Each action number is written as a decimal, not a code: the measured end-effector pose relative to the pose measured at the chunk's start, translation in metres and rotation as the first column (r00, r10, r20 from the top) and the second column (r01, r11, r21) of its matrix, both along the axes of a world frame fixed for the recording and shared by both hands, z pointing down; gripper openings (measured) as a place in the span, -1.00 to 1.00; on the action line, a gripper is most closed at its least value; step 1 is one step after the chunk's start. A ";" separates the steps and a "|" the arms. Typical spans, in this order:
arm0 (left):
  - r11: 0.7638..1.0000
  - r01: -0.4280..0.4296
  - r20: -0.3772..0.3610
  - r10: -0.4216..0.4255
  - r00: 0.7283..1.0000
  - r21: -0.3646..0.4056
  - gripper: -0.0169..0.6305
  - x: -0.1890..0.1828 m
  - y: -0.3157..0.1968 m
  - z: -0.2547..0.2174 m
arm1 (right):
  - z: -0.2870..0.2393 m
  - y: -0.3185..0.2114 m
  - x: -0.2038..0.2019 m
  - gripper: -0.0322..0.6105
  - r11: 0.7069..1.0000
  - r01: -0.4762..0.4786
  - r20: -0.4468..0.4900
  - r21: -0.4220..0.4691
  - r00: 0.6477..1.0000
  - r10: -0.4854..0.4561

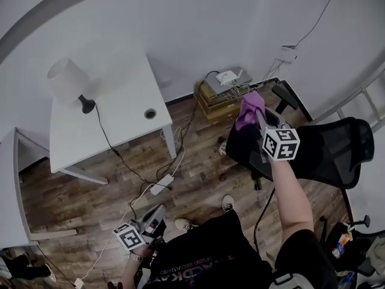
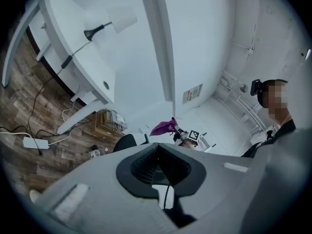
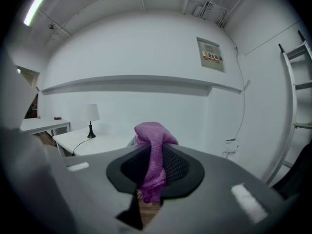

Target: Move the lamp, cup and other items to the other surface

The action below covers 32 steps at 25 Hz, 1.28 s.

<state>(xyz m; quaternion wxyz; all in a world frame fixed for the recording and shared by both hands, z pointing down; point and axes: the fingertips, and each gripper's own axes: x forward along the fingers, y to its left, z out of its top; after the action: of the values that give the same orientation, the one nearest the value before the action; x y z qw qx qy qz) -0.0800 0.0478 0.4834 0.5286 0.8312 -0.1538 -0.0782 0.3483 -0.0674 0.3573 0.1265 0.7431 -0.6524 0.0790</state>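
Observation:
My right gripper point(image 1: 260, 116) is held out over the wooden floor, shut on a purple cloth point(image 1: 249, 108). The cloth point(image 3: 155, 145) bunches above the pads and hangs down between them. The left gripper view also catches this cloth point(image 2: 165, 127) from afar. My left gripper point(image 1: 155, 215) is low beside my legs, its pads together with nothing in them. A white-shaded lamp point(image 1: 69, 83) on a black base stands on the white table point(image 1: 120, 101), its cord trailing to the floor. A small round thing point(image 1: 150, 113) sits near the table's right edge; whether it is a cup I cannot tell.
A black office chair point(image 1: 325, 152) stands under my right arm. A cardboard box with a router point(image 1: 225, 89) sits by the wall. A power strip point(image 1: 161, 188) and cables lie on the floor. A second white surface point(image 1: 9, 185) is at far left, a ladder point(image 1: 367, 101) at right.

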 end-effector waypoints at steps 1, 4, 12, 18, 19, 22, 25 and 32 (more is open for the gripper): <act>1.000 -0.029 -0.002 0.029 1.000 0.001 -0.96 0.011 0.003 -0.001 | 0.000 0.013 0.012 -0.71 1.000 -0.024 -0.004 -0.003 1.000 0.024; 0.995 -0.102 -0.011 0.102 0.995 0.002 -0.96 0.043 0.011 -0.003 | -0.002 0.054 0.051 -0.71 0.995 -0.099 -0.013 -0.011 0.995 0.099; 0.972 -0.235 -0.010 0.235 0.972 0.009 -0.96 0.136 0.042 -0.017 | 0.010 0.152 0.164 -0.71 0.963 -0.264 0.000 -0.060 0.964 0.265; 0.967 -0.254 -0.004 0.254 0.967 0.022 -0.96 0.190 0.046 -0.029 | 0.037 0.191 0.229 -0.71 0.939 -0.328 0.025 -0.105 0.943 0.333; 0.966 -0.256 0.002 0.256 0.967 0.027 -0.96 0.198 0.047 -0.030 | 0.043 0.195 0.239 -0.71 0.935 -0.334 0.030 -0.115 0.940 0.339; 0.966 -0.254 0.028 0.253 0.967 0.037 -0.96 0.219 0.047 -0.031 | 0.067 0.206 0.269 -0.71 0.923 -0.356 0.049 -0.146 0.929 0.366; 0.968 -0.252 0.048 0.251 0.967 0.015 -0.96 0.240 0.049 -0.025 | 0.100 0.211 0.296 -0.71 0.911 -0.371 0.081 -0.180 0.917 0.390; 0.975 -0.218 0.138 0.222 0.965 -0.046 -0.96 0.276 0.049 -0.001 | 0.204 0.209 0.345 -0.70 0.871 -0.373 0.144 -0.318 0.889 0.434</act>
<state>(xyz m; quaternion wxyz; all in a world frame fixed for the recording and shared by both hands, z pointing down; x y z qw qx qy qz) 0.1960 0.0967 0.4826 0.5343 0.8384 -0.0990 0.0427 0.6936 0.1414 0.5611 0.1417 0.8250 -0.4735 0.2742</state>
